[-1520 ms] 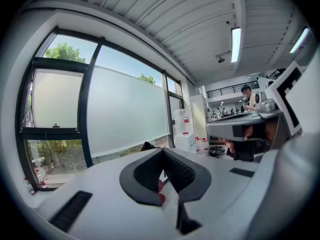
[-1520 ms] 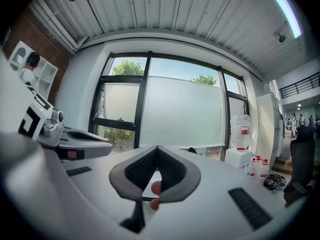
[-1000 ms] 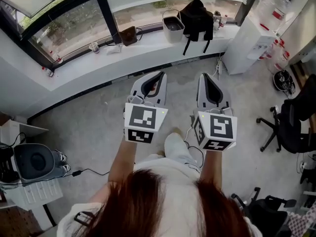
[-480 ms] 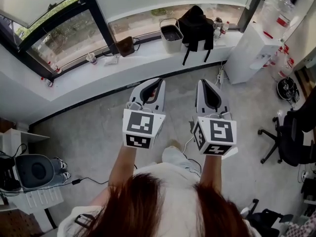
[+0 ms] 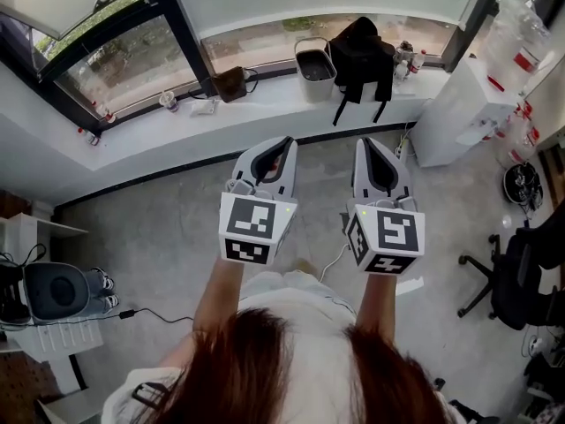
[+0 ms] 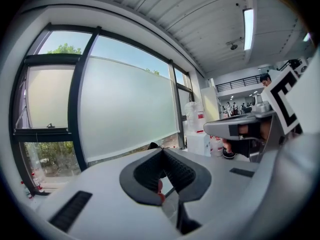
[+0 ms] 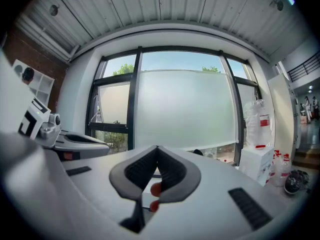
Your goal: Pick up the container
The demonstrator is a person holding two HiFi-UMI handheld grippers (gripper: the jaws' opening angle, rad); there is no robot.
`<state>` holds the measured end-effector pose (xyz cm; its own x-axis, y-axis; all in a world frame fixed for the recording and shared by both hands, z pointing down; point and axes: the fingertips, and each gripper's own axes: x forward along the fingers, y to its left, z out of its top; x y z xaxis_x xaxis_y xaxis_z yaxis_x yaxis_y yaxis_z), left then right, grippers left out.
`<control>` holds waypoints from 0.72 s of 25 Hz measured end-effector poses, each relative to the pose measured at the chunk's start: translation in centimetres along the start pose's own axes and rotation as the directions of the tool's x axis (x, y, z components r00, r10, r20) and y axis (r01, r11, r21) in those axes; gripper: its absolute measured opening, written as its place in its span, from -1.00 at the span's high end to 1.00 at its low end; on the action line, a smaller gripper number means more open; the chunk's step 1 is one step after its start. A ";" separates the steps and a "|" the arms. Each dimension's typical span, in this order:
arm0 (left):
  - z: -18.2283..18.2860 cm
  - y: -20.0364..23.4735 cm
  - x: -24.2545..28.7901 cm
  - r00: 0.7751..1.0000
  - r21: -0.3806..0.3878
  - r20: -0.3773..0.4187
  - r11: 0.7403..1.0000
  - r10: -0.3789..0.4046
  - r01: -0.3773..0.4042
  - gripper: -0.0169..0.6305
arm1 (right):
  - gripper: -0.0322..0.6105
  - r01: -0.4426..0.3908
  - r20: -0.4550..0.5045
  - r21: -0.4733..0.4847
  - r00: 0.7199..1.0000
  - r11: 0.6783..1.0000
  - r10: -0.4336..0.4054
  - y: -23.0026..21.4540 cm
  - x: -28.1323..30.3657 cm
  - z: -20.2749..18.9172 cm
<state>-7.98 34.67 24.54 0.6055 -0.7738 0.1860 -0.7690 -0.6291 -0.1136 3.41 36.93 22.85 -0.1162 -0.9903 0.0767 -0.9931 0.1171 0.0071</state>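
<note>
Head view shows left tongs [image 5: 281, 144] and right tongs [image 5: 369, 144] closed together, empty; the grey container [image 5: 315, 62] on the windowsill [image 5: 265, 104] looks light and stiff, best gripped at its rim.

White left tool [image 5: 286, 140], white right tool [image 5: 363, 140], black-and-white marker cubes [image 5: 256, 227], black bag [image 5: 364, 53], grey floor [image 5: 150, 232]

Bucket [image 5: 315, 58] on sill [image 5: 132, 135] at 12 o'clock, bag [image 5: 364, 47] just right; cabinet [image 5: 450, 117] at 2 o'clock; chair [image 5: 516, 281] at 4 o'clock; appliance [image 5: 57, 290] at 8 o'clock.

The window sill [image 5: 274, 97] carries a grey container [image 5: 315, 58], black backpack [image 5: 364, 49] and brown bag [image 5: 231, 83].
</note>
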 end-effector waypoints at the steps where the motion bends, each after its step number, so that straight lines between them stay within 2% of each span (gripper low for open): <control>1: 0.0 0.1 0.3 1.000 0.000 -0.003 1.000 0.005 -0.005 0.90 | 0.82 0.001 -0.002 0.005 1.000 1.000 -0.001 -0.4 0.5 -0.1; 12: -1.2 2.3 4.2 0.998 -0.022 -0.036 0.999 0.042 -0.042 0.90 | 0.82 -0.025 -0.011 0.052 1.000 0.998 0.026 -2.6 4.6 -1.4; 18: -0.8 3.6 7.4 0.999 -0.020 -0.028 0.999 0.036 -0.037 0.90 | 0.82 -0.034 -0.021 0.021 0.999 0.999 0.035 -3.2 7.8 -1.4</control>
<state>-6.43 26.72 26.24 0.5715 -0.7936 0.2090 -0.7945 -0.5988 -0.1011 5.72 28.95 24.83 -0.1502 -0.9838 0.0983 -0.9887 0.1493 -0.0163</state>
